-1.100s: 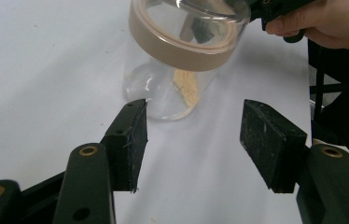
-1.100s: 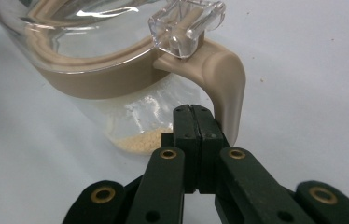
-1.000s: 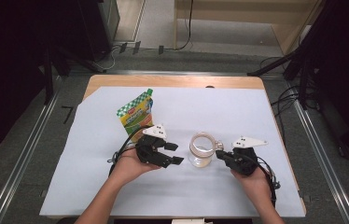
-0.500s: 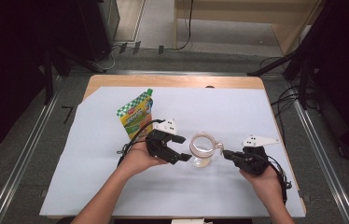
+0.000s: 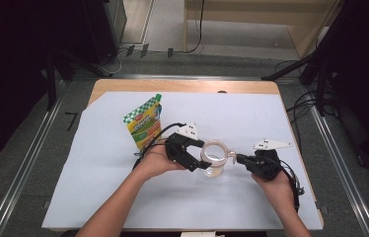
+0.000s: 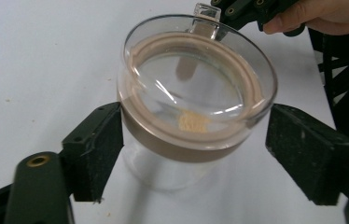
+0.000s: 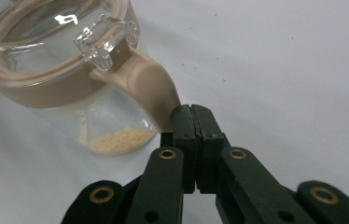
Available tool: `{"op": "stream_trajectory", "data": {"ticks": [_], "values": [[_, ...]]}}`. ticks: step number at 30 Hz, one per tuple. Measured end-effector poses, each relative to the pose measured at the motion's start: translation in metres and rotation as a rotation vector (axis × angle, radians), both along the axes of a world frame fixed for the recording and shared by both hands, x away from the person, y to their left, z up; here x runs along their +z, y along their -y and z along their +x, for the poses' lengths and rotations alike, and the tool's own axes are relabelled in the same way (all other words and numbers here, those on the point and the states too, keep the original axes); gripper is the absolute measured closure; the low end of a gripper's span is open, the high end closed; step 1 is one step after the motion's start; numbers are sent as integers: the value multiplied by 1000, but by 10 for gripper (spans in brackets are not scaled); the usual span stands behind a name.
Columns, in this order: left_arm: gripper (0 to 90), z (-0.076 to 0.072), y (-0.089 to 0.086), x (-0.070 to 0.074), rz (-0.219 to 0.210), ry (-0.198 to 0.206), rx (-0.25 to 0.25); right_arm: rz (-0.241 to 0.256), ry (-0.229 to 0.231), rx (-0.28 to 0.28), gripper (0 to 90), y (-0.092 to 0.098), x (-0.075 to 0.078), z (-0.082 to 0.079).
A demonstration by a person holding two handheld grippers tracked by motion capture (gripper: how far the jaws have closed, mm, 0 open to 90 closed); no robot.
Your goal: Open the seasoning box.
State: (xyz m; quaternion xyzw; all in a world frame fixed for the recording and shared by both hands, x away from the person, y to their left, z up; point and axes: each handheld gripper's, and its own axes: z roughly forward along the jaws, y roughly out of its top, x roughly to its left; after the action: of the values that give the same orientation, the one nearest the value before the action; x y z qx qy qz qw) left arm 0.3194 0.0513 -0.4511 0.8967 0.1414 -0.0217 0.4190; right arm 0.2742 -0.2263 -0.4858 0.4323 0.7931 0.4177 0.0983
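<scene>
glass jar steadied from both sides

the glass jar, with its clear lid seated in a tan collar and a little pale grain at the bottom, stands mid-table. the right tool is pressed together at the foot of the tan handle, likely to anchor it (i cannot tell if it actually pinches). the left tool is spread around the collar, apparently ready to clamp. a green pouch lies nearby on the white table; grey floor and cables beyond.

Wooden table, white sheet, glass jar, green pouch
</scene>
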Motion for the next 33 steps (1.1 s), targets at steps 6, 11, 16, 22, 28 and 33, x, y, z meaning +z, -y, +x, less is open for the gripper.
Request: {"op": "stream_trajectory", "data": {"ticks": [6, 11, 16, 22, 28, 33], "values": [[137, -1, 8, -5, 12, 26, 2, 23, -18, -9, 900, 0, -3, 4], [107, -2, 17, -6, 12, 53, 19, 13, -11, -18, 900, -1, -3, 3], [102, -2, 18, -5, 4, 29, 44, 10, -8, -21, 900, -2, -3, 2], [105, -4, 19, -1, 4, 48, 49, 12, -9, -21, 900, -1, -3, 2], [108, -3, 18, 5, 5, 44, 49, 7, -7, -16, 900, -2, -3, 1], [111, -5, 19, 10, -5, 59, 58, 4, -6, -15, 900, -2, -2, 0]]}}
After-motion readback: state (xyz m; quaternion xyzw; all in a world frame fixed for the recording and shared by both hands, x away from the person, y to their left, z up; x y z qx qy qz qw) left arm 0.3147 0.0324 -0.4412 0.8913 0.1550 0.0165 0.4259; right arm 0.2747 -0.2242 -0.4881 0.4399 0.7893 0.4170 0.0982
